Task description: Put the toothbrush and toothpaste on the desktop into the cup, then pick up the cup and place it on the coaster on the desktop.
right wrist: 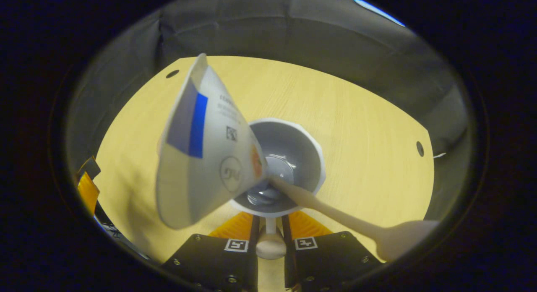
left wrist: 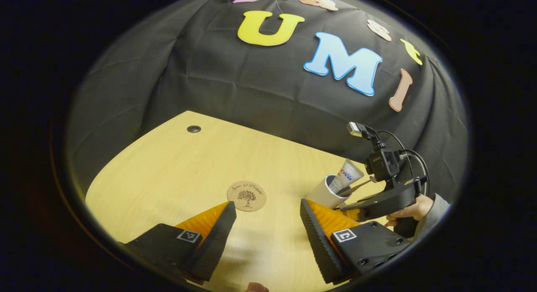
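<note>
A white cup point(left wrist: 325, 194) stands right of the round cork coaster point(left wrist: 247, 195) on the wooden desk, holding a white toothpaste tube point(left wrist: 347, 175) and a pale toothbrush point(left wrist: 357, 187). My right gripper point(left wrist: 355, 211) reaches it from the right. In the right gripper view I look down into the cup point(right wrist: 312, 149): the tube point(right wrist: 201, 157) leans left and the toothbrush handle point(right wrist: 344, 218) leans right. The right gripper point(right wrist: 270, 220) is shut on the cup's near side, on a small handle-like part. My left gripper point(left wrist: 267, 204) hangs open just before the coaster, holding nothing.
A person's hand point(left wrist: 413, 208) holds the right gripper. The desk point(left wrist: 176, 170) has small round holes point(left wrist: 194, 129) point(right wrist: 420, 148) near its far edges. The left gripper's finger point(right wrist: 87, 187) shows at the far left of the right gripper view.
</note>
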Action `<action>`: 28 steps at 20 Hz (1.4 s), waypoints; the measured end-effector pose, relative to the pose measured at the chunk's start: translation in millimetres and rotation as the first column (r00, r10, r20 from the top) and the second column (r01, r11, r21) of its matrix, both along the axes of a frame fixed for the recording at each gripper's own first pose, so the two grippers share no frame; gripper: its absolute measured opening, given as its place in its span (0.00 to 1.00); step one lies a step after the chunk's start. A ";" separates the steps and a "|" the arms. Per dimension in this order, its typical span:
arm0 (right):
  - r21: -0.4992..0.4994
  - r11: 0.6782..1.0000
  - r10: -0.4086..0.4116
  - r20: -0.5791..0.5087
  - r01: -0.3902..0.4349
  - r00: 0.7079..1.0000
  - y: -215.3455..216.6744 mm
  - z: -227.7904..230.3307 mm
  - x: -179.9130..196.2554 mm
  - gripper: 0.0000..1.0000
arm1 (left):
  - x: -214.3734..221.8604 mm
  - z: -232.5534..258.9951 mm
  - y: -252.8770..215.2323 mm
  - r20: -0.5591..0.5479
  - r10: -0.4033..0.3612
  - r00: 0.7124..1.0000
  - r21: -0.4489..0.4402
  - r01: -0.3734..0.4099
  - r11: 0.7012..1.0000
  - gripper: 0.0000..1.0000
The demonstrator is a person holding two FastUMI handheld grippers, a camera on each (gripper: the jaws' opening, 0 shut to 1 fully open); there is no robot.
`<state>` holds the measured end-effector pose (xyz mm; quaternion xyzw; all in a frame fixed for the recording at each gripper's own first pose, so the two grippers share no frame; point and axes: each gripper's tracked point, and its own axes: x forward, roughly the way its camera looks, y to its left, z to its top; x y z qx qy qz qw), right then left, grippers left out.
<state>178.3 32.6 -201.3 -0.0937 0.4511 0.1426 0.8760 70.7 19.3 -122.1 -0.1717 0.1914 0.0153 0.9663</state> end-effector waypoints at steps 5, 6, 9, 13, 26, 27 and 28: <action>0.015 0.999 0.045 0.016 -0.046 0.999 33.7 9.7 -4.6 0.24 | -11.8 3.1 13.5 0.008 0.021 1.000 -0.005 -0.021 1.000 0.98; 0.017 0.998 0.055 0.020 -0.055 0.998 41.9 11.4 -4.8 0.25 | -14.6 3.9 18.6 0.008 0.027 1.000 -0.005 -0.027 1.000 0.98; 0.025 0.996 0.090 0.027 -0.091 0.996 68.1 18.7 -5.0 0.25 | -25.1 3.1 36.6 0.007 0.054 0.999 -0.006 -0.054 0.999 0.98; 0.038 0.990 0.137 0.028 -0.138 0.990 106.6 23.1 -4.8 0.24 | -41.1 3.0 62.6 0.002 0.093 0.996 -0.014 -0.093 0.996 0.98; -0.006 0.986 0.166 0.004 -0.166 0.986 157.1 16.7 2.6 0.29 | -69.7 3.2 127.6 0.008 0.167 0.986 -0.034 -0.167 0.985 0.98; -0.012 0.986 0.164 0.002 -0.164 0.986 156.3 16.5 3.1 0.29 | -71.5 2.8 130.0 0.010 0.166 0.986 -0.034 -0.166 0.986 0.98; -0.023 0.987 0.162 -0.002 -0.162 0.987 155.5 16.6 2.8 0.29 | -72.5 2.8 132.1 0.011 0.165 0.986 -0.034 -0.164 0.986 0.98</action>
